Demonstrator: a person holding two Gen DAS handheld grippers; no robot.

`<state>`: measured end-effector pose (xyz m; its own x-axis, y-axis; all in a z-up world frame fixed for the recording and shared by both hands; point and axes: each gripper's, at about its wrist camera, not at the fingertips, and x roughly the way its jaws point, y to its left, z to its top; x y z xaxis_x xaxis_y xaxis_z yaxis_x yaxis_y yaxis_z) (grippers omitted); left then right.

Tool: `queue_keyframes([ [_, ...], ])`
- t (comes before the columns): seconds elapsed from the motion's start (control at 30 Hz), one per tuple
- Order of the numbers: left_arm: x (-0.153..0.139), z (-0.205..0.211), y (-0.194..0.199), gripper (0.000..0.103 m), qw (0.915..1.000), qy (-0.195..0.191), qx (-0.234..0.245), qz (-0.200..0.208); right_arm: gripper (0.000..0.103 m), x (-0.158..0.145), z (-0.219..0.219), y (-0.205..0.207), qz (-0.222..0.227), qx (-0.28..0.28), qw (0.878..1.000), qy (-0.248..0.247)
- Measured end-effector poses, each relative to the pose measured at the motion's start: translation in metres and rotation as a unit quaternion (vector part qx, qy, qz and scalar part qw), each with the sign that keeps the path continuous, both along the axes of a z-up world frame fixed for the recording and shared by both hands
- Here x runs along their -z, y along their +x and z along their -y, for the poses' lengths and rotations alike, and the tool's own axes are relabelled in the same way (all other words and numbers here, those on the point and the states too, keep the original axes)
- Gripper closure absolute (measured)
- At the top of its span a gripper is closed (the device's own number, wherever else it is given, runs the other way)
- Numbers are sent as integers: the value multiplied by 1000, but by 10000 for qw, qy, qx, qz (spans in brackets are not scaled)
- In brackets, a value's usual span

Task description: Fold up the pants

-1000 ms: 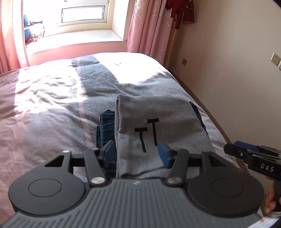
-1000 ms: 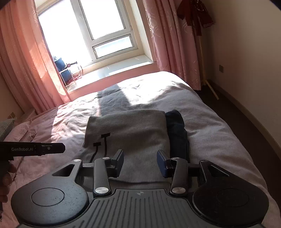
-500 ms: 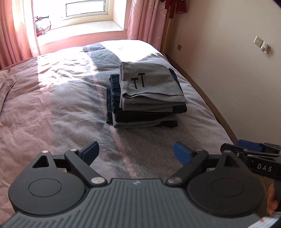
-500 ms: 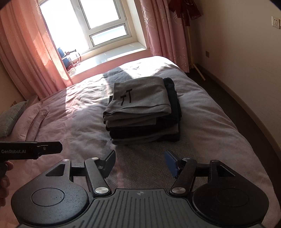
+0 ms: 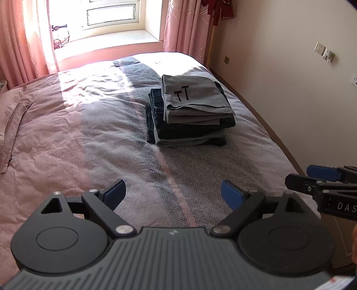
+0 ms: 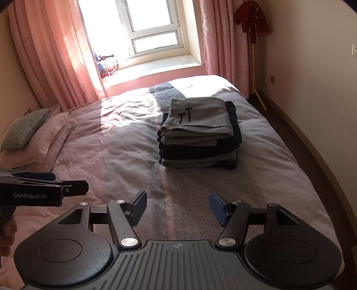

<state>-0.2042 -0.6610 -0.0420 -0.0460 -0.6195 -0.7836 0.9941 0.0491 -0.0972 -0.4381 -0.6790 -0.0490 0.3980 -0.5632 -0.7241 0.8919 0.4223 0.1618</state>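
**Folded pants stacked on the bed, both grippers empty**

We are looking down the length of a bed (image 5: 93,133) whose cover is running in broad pinkish and grey herringbone bands, with sunlight falling across its far half. The gray pants (image 5: 194,98) are lying folded on top of a stack of folded clothes (image 5: 189,131), dark layers alternating with grey ones, on the bed's right-hand side towards the far end; two black T-shaped marks are showing on the top fold.

We are holding the left gripper (image 5: 173,195) over the near part of the cover, well apart from the stack, its blue-padded jaws standing wide with nothing but bedding behind the gap. The right gripper (image 6: 178,207) is hanging beside it, likewise spread and empty. Neither one is touching the clothes.

Beyond the bed, a window (image 6: 154,29) is glowing brightly above a pale sill, framed by pink curtains (image 6: 53,55) on both sides. A dark red garment (image 6: 252,20) is hanging on a wooden stand in the right corner, by the cream wall (image 5: 290,67) that is carrying wall sockets (image 5: 320,48). A grey-green checked pillow (image 6: 24,129) is resting at the bed's left edge.
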Motion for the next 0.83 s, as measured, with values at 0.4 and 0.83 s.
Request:
queue_keyframes([
  [0.4, -4, -11, -12, 13, 9999, -69, 92, 38, 44, -1, -2, -8, 19, 11, 10000, -57],
  [0.83, -6, -6, -37, 13, 9988, -235, 425, 111, 44, -3, 3, -17, 49, 40, 10000, -61],
])
